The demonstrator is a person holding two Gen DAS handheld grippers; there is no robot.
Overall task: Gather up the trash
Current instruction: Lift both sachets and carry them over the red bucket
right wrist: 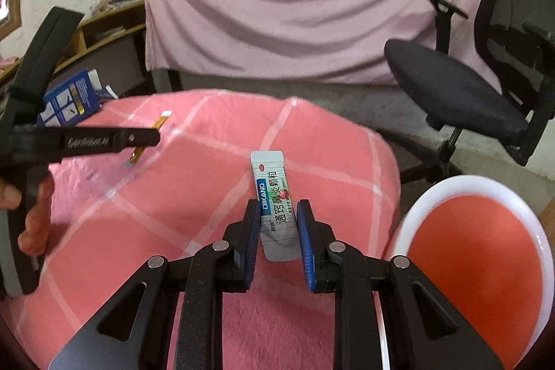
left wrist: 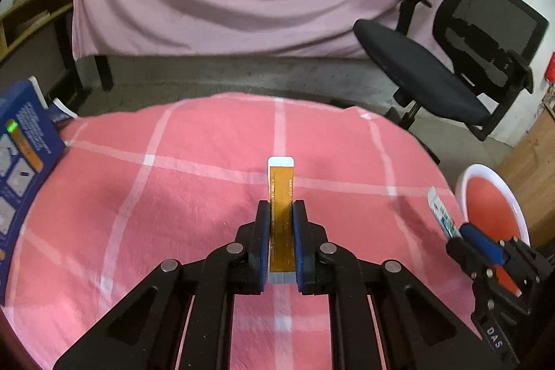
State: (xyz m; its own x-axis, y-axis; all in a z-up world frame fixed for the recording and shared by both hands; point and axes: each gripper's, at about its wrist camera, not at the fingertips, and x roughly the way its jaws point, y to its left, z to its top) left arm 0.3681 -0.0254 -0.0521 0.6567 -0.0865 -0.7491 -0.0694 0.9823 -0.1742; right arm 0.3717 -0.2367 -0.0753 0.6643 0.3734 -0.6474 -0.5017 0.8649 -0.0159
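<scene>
Both pieces of trash were already pinched and lifted clear of the pink checked blanket-covered surface (left wrist: 145,196), so the step in hand read as carrying them to the white-rimmed red bin (right wrist: 478,266) at the right edge. The left gripper (left wrist: 281,214) had its fingers narrowed onto a thin amber-orange strip with white ends (left wrist: 281,182), which ran lengthwise straight along the fingers, its far white end pointing away from the camera and slightly upward, its near end tucked back between the pads. The right gripper (right wrist: 278,214) held a silver-grey printed sachet with a blue and green label (right wrist: 274,196) in the same manner, long axis along the fingers but leaning a little to the left at its far end. To do this well, each grip should probably stay firm, since both items are light and flat and could slip or flutter; the right one sits near the bin and would likely go first. A blue printed cardboard box (right wrist: 69,99) stood at the far left edge, apparently left to collect.
</scene>
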